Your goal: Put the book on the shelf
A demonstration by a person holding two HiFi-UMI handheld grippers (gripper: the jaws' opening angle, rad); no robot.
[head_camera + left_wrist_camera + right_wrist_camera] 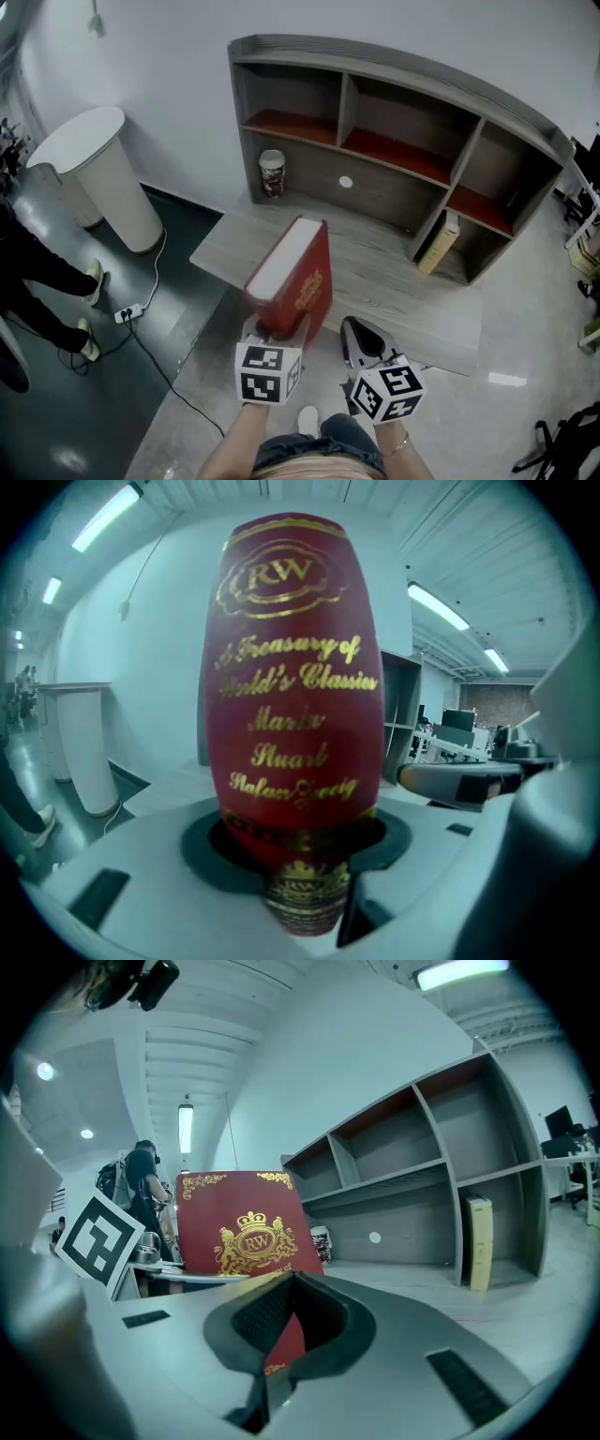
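Cup (272, 173) on table (394, 277); white bin (103, 178) left.

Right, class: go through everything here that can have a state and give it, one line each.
red book: closed, on end, gripped at its lower end, not yet shelved.
left gripper: shut on the red book.
right gripper: shut, empty.
tan book: standing on end in the lower right compartment of the shelf.
cup: upright on the desk.
shelf: upper compartments empty.
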